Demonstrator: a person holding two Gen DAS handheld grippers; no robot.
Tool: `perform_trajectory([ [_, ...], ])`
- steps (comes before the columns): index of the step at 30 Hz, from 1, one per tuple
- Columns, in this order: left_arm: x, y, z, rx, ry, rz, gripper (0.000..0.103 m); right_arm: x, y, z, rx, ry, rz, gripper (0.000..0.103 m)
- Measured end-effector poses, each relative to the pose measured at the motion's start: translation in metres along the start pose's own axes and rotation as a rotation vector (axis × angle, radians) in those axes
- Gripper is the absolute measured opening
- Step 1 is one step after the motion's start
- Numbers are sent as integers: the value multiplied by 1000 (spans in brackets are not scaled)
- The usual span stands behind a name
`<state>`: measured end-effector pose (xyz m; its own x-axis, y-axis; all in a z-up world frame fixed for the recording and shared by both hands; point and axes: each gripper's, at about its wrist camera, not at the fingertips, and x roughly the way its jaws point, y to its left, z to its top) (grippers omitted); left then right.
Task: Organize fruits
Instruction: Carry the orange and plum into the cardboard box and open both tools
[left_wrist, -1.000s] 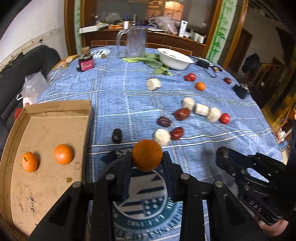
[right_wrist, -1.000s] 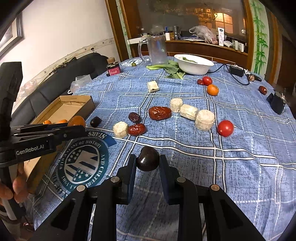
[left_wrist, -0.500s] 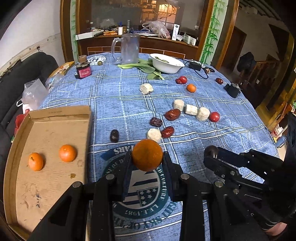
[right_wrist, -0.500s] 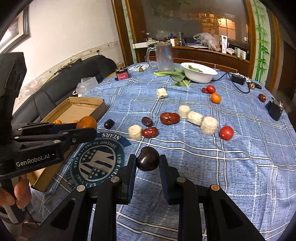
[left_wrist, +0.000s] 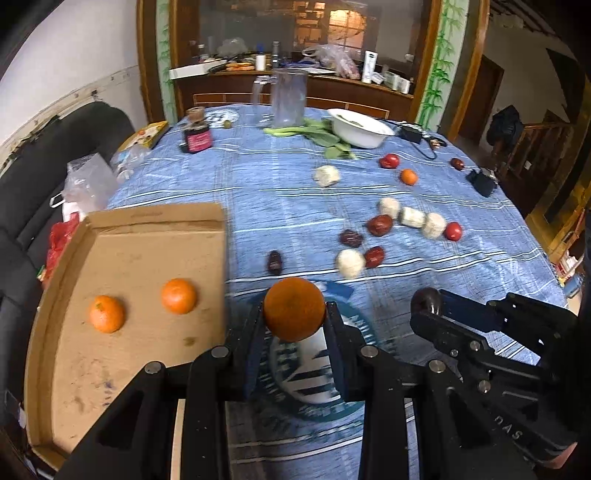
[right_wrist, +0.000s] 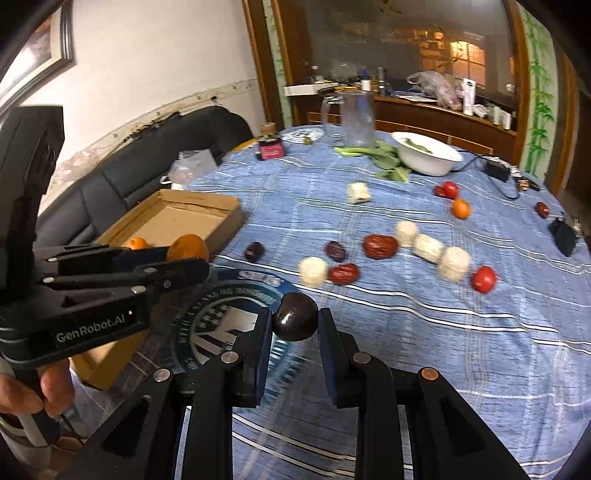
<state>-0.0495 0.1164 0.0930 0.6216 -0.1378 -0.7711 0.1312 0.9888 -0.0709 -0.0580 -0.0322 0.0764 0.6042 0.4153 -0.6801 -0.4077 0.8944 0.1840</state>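
Observation:
My left gripper (left_wrist: 294, 321) is shut on an orange (left_wrist: 294, 309), held above the blue tablecloth just right of the cardboard tray (left_wrist: 155, 218). Two oranges (left_wrist: 178, 295) (left_wrist: 106, 313) lie in that tray. My right gripper (right_wrist: 294, 325) is shut on a dark round fruit (right_wrist: 294, 316) over the round emblem on the cloth; in the left wrist view that dark fruit (left_wrist: 425, 299) shows at the right. In the right wrist view the left gripper (right_wrist: 186, 264) holds its orange (right_wrist: 187, 248) near the tray's (right_wrist: 207, 201) right edge. Red dates (left_wrist: 379, 225), white chunks (left_wrist: 349, 262) and small tomatoes (left_wrist: 453, 231) lie scattered mid-table.
At the far end stand a clear jug (left_wrist: 287, 98), a white bowl (left_wrist: 360, 127) with greens (left_wrist: 317, 134) beside it, a dark jar (left_wrist: 197, 138) and a cable with adapter (left_wrist: 413, 133). A small orange (left_wrist: 409, 177) lies near two tomatoes. A black sofa (right_wrist: 122, 173) runs along the left.
Both grippers have drawn back and up with their fruit still held, so the table and tray look smaller and farther. The tray has shifted toward the middle of the left wrist view.

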Motion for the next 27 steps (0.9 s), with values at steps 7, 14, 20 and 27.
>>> perform_trajectory([
  [7, -11, 62, -16, -62, 33, 77, 31, 29, 46, 17, -53, 17, 133, 27],
  [14, -17, 121, -39, -167, 56, 126, 31, 59, 98, 26, -138, 61, 214, 27],
  [20, -9, 140, -47, -208, 72, 134, 31, 84, 126, 25, -190, 99, 228, 28],
  [27, 5, 143, -52, -216, 105, 163, 31, 114, 141, 24, -237, 147, 216, 28],
])
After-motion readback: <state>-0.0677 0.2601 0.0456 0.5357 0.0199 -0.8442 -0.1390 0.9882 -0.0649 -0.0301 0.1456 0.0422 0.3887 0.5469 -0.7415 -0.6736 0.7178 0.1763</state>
